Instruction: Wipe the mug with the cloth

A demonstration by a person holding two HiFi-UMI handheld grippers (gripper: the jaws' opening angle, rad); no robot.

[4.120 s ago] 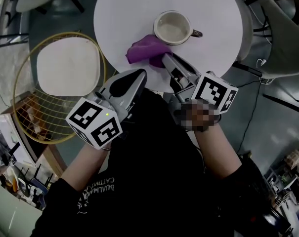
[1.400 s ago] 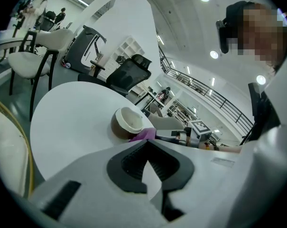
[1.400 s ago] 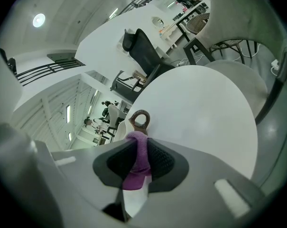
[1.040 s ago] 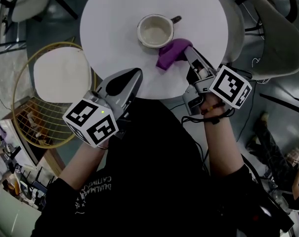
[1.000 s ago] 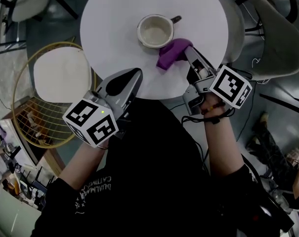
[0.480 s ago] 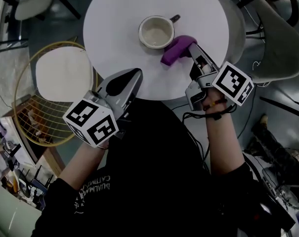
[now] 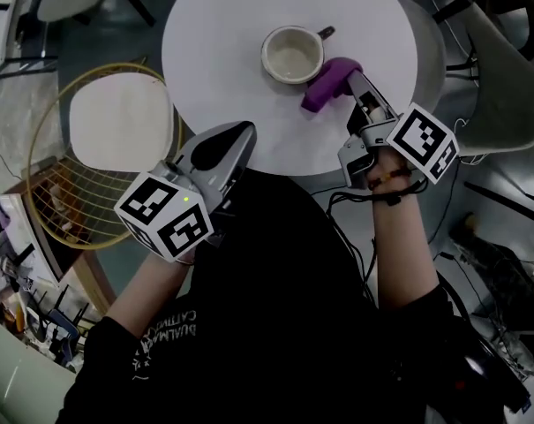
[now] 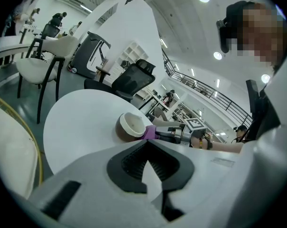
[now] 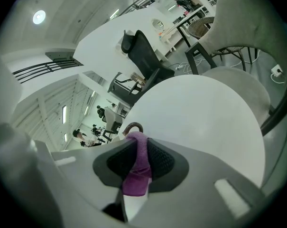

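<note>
Jaws of my right gripper (image 7: 352,76) (image 9: 137,159) are pinched on the purple cloth (image 7: 325,83) (image 9: 135,174). A fold of it stands up between the black pads and a bunched end hangs below them. Looking along those jaws, the cloth and the pads cover almost all of the mug. I get only the dark loop of its handle (image 9: 132,125) above the fold.

From the head view, the cloth lies bunched just beside the mug (image 7: 293,54) (image 8: 132,126), on the side under the handle. In the left gripper view it looks pressed to the mug's brown outer wall, though I cannot confirm contact from overhead. The mug stands upright on the round white desk (image 7: 215,34) (image 8: 74,122) (image 9: 205,113). It is pale inside, with the handle pointing away from me and to the right.

My left gripper (image 7: 237,138) (image 8: 146,161) has its jaws pressed together tip to tip with nothing between them. It hangs at the near edge of the desk, well apart from the mug and pointed roughly toward it.
</note>
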